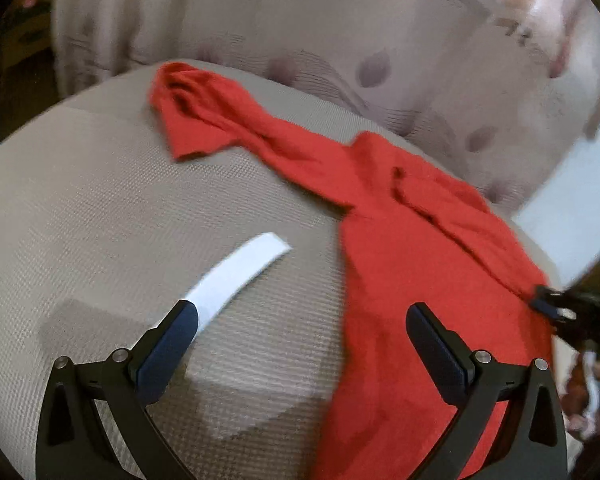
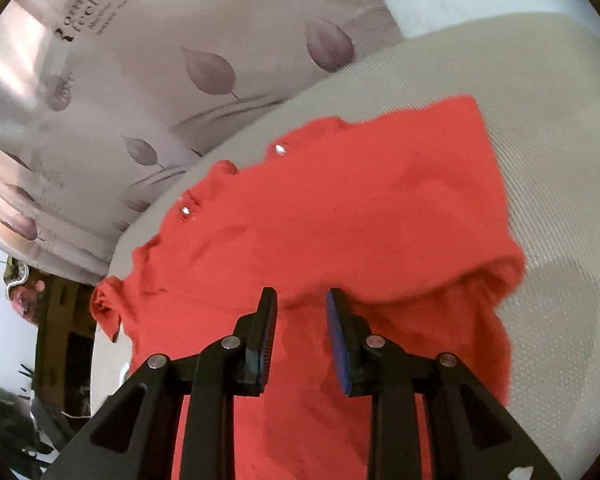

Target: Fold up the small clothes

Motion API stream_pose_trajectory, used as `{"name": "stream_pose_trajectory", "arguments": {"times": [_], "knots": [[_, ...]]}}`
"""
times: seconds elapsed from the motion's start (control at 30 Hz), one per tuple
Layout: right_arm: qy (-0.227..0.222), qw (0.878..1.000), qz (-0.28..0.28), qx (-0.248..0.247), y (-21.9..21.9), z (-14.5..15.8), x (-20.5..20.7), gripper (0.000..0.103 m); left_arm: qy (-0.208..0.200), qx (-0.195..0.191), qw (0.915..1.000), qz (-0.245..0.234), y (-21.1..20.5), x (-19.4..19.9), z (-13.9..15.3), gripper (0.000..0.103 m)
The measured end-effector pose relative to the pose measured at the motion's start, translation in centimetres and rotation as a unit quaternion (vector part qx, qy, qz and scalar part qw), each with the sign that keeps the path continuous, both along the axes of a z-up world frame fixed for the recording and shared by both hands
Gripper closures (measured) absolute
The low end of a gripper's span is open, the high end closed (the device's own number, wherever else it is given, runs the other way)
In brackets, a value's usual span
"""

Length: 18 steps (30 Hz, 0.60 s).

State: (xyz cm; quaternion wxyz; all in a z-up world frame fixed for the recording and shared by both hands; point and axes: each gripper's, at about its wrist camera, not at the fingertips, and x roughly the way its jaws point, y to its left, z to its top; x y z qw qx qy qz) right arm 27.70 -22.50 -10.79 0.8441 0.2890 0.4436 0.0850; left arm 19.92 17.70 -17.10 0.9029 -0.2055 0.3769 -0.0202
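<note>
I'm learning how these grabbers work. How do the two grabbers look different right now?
The left gripper has its jaws spread wide; the right gripper has a narrow gap. The left gripper sits half over the beige cushion, while the right gripper is over the red garment. Both are black, point downward and hold nothing.

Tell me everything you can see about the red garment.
The red garment is small, of soft knit-looking cloth, lying crumpled and unfolded on the beige textured surface. One part trails off twisted toward the far side, ending in a bunched flap. The right wrist view shows two shiny snaps near a ruffled edge. The right gripper hovers over it, jaws apart with nothing pinched; the left gripper stands open above its near edge.
</note>
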Motion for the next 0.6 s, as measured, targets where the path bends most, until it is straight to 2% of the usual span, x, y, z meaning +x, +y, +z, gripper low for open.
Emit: {"name": "stream_pose_trajectory", "arguments": {"times": [0.13, 0.23, 0.3, 0.37, 0.4, 0.47, 0.53, 0.57, 0.6], "knots": [[-0.016, 1.0, 0.017, 0.008, -0.1, -0.9, -0.9, 0.077, -0.006, -0.01, 0.9999, 0.002, 2.8, 0.6, 2.6, 0.0], [-0.035, 0.999, 0.024, -0.018, 1.0, -1.3, -1.4, 0.077, -0.027, -0.019, 0.9992, 0.024, 6.3, 1.6, 5.2, 0.0], [-0.048, 0.998, 0.024, -0.025, 1.1, -1.4, -1.7, 0.077, -0.018, -0.015, 0.9994, 0.026, 8.4, 3.4, 6.8, 0.001], [-0.055, 0.998, 0.024, -0.023, 1.1, -1.4, -1.7, 0.077, -0.011, -0.029, 0.9993, 0.023, 9.8, 4.9, 7.8, 0.006], [-0.057, 0.998, 0.023, -0.021, 1.2, -1.5, -1.7, 0.077, -0.011, -0.042, 0.9989, 0.017, 10.4, 5.4, 8.2, 0.011], [-0.064, 0.998, 0.022, -0.017, 1.1, -1.7, -1.8, 0.077, 0.005, -0.074, 0.9972, 0.003, 11.4, 7.3, 8.4, 0.028], [-0.069, 0.997, 0.025, -0.02, 1.3, -1.7, -1.9, 0.077, 0.028, -0.127, 0.9915, 0.005, 12.9, 9.2, 7.8, 0.072], [-0.07, 0.997, 0.026, -0.023, 1.4, -1.7, -2.0, 0.077, 0.044, -0.154, 0.987, 0.012, 13.5, 10.3, 7.1, 0.079], [-0.072, 0.997, 0.027, -0.026, 1.5, -1.7, -2.1, 0.077, 0.057, -0.169, 0.9838, 0.019, 13.6, 11.2, 6.5, 0.08]]}}
